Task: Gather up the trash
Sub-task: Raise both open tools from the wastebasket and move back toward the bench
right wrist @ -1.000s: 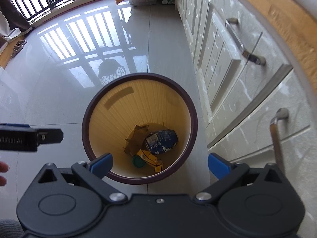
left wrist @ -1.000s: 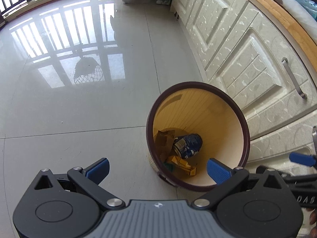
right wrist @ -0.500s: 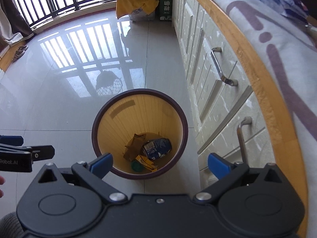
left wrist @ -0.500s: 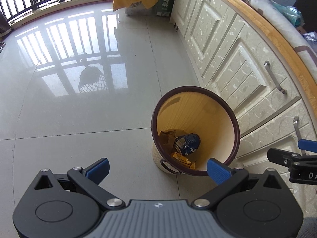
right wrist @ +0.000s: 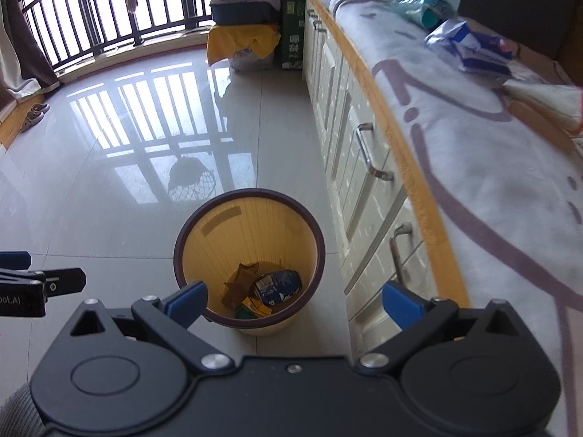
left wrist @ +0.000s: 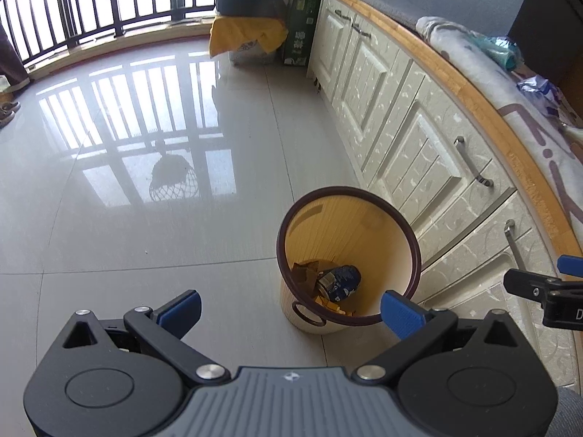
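A yellow waste bin (left wrist: 397,255) with a dark rim stands on the floor by the cabinets; it also shows in the right wrist view (right wrist: 204,266). Inside lie a crushed blue can (left wrist: 340,280) (right wrist: 278,286), brown paper (right wrist: 242,280) and yellow scraps. My left gripper (left wrist: 289,309) is open and empty, above and left of the bin. My right gripper (right wrist: 295,300) is open and empty, above the bin's near side. On the cloth-covered counter lie a blue-white wrapper (right wrist: 470,45) (left wrist: 539,89) and a green bag (right wrist: 424,3) (left wrist: 497,49).
White cabinets (left wrist: 411,138) with metal handles run along the right under a wooden counter edge (right wrist: 397,123). Glossy tiled floor (left wrist: 145,182) spreads left. Boxes under a yellow cloth (left wrist: 244,34) and a green carton (left wrist: 302,36) stand at the far end by the balcony railing.
Both grippers have risen and pulled back from the bin, which now looks smaller. The countertop and its wrappers have come into view. Both stay open.
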Available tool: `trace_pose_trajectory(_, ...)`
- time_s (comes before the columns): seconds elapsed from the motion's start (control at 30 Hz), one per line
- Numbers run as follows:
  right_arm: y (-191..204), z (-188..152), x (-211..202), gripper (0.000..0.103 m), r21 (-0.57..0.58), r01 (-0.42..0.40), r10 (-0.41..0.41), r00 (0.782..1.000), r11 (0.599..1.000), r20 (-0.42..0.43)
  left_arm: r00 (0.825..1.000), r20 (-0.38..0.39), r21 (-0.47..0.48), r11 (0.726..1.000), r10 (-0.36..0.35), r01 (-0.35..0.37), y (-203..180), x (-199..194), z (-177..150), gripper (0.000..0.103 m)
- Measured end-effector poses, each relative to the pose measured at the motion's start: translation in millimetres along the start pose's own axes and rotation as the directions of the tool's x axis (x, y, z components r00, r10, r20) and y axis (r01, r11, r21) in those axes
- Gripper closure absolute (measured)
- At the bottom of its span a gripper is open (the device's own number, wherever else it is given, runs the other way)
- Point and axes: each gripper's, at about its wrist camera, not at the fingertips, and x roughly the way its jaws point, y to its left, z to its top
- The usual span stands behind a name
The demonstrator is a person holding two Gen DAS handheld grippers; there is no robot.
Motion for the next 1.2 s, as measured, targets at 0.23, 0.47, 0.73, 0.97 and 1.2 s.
trace_pose_trajectory(0.23,-15.9,-3.4,-41.4,0.000,0.042,0.013,-0.017,0.996,0.999,0.092,0.997,0.073,0.021,1.000,-0.023,0.021,-11.6,-29.1,-1.0,0.000)
trace_pose_trajectory(0.47,-34.5,-6.7,-74.5,0.000,0.067,0.051,-0.062,0.984,0.996,0.165,0.986,0.156,0.041,0.998,-0.058,0.052,-31.0,-53.5,5.5,0.000)
trace_pose_trajectory(0.73,-79.6,-19.1,-106.5,0.000,0.155,0.087,-0.123,0.963,0.984,0.240,0.965,0.237,0.104,0.990,-0.115,0.092,-69.3,-73.4,7.9,0.000)
trace_pose_trajectory(0.97,-127.6,-39.9,-132.7,0.000,0.227,0.187,-0.256,0.910,0.956,0.326,0.944,0.274,0.184,0.974,-0.183,0.135,-116.6,-76.3,5.6,0.000)
trace_pose_trajectory(1.2,-178.9,-50.6,-145.3,0.000,0.304,0.247,-0.350,0.867,0.920,0.354,0.909,0.300,0.291,0.935,-0.290,0.203,-175.8,-75.5,-0.4,0.000)
